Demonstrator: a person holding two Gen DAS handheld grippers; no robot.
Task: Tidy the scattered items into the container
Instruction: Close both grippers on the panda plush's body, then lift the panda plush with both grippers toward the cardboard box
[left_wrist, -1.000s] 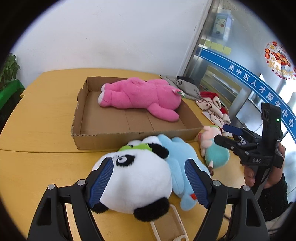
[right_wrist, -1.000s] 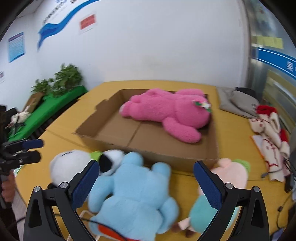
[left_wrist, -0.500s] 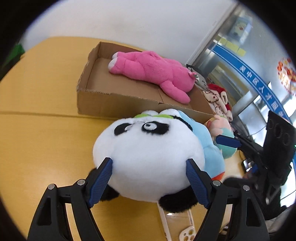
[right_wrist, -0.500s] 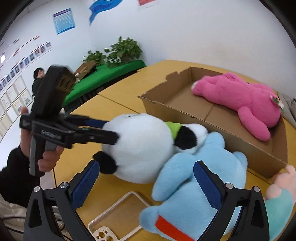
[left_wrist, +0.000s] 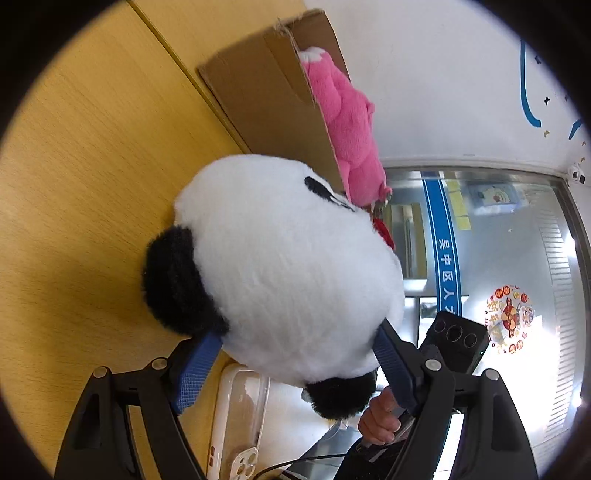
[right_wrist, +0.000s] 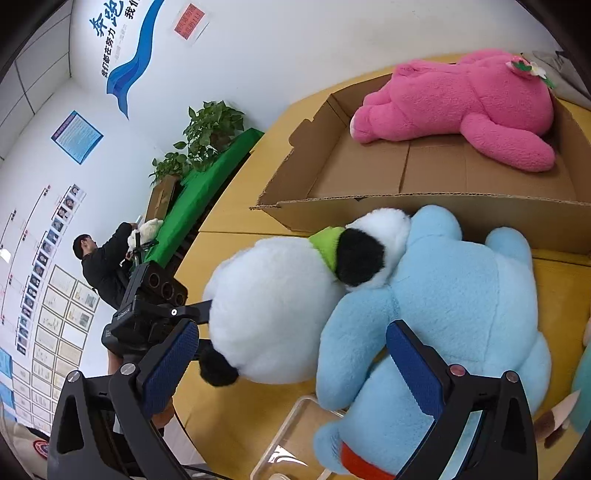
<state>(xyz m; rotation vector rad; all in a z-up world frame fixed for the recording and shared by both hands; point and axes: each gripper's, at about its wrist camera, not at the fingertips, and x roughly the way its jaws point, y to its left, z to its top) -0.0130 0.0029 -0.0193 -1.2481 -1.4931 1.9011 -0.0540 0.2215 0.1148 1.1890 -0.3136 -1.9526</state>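
Observation:
A panda plush (left_wrist: 291, 266) fills the left wrist view, lying on the yellow table between the blue pads of my left gripper (left_wrist: 293, 369). Its jaws stand wide and straddle the panda's body, with the fur brushing both pads. In the right wrist view the panda (right_wrist: 273, 317) leans on a light blue plush (right_wrist: 443, 314), in front of the cardboard box (right_wrist: 443, 218). A pink plush (right_wrist: 461, 96) lies inside the box. My right gripper (right_wrist: 291, 365) hangs open over the two toys, its right pad above the blue plush. My left gripper (right_wrist: 147, 317) reaches in from the left.
A clear phone case (right_wrist: 291, 435) lies on the table under my right gripper. A teal and pink doll (right_wrist: 581, 387) shows at the right edge. Potted plants (right_wrist: 207, 129) and a person (right_wrist: 99, 266) are beyond the table's left side.
My left gripper has rolled, dropped and closed in on the panda, which now fills its view. The right gripper has sunk and tilted over the panda and blue plush. Neither jaw width changed.

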